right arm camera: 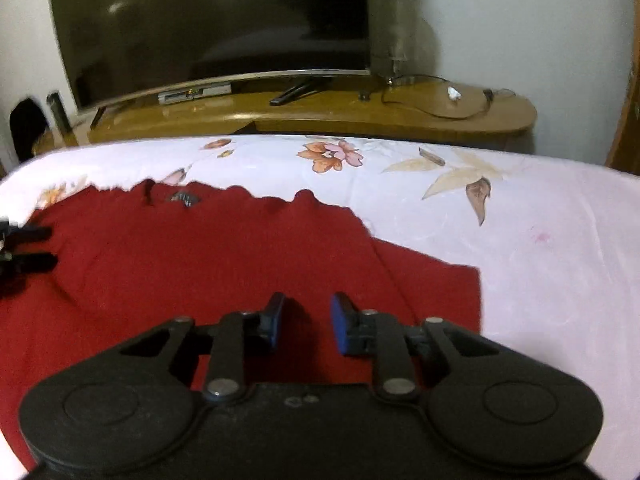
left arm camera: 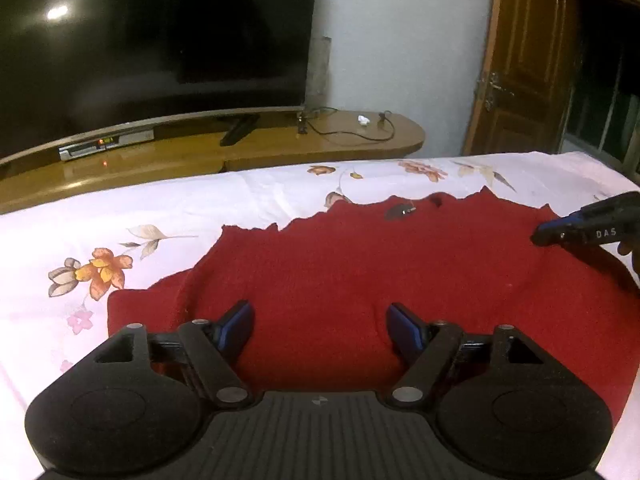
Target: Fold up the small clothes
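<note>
Left tongs (left arm camera: 320, 330) are gaping empty over the red knitted garment (left arm camera: 360, 272) on the floral white bedsheet (left arm camera: 160, 208); right tongs (right arm camera: 306, 322) are hovering narrowly parted, empty, at its three-o'clock sleeve. Garment lying flat; folding apparently barely begun.

A deep red knitted garment (left arm camera: 360, 272) lies on a pale pink-white bedsheet (left arm camera: 160, 208) printed with orange and pink flowers and beige leaves. Both grippers, left (left arm camera: 320, 320) and right (right arm camera: 306, 320), are black with blue pads. Far behind stand a black television (right arm camera: 208, 28) and a glossy brown wooden stand (right arm camera: 360, 112).
</note>
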The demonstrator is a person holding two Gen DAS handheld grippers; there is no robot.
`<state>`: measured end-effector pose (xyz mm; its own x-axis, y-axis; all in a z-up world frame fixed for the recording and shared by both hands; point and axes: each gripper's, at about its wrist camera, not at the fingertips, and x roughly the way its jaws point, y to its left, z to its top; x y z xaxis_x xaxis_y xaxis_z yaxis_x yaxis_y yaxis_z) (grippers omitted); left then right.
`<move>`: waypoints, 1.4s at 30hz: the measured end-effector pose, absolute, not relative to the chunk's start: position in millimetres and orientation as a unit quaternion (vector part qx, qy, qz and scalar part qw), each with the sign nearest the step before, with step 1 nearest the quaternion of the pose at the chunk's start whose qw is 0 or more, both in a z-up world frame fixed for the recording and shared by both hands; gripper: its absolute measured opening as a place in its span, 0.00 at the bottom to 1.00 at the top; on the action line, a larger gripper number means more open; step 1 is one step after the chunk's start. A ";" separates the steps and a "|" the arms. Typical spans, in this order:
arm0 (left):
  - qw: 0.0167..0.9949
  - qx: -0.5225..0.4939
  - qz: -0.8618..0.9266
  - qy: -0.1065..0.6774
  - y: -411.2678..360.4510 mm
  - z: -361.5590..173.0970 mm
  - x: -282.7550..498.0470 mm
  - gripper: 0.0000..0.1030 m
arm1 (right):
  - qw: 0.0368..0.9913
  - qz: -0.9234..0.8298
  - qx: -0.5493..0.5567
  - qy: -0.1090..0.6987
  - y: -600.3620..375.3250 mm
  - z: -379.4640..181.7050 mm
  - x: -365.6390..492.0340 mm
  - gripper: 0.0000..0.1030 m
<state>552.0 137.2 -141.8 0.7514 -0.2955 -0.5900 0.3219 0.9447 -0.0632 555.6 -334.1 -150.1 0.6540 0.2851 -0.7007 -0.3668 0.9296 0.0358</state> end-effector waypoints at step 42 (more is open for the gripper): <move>0.928 0.015 -0.169 0.333 97.9 -115.0 441.8 0.72 | 0.899 0.227 -0.047 0.371 -342.3 -125.8 416.3 0.32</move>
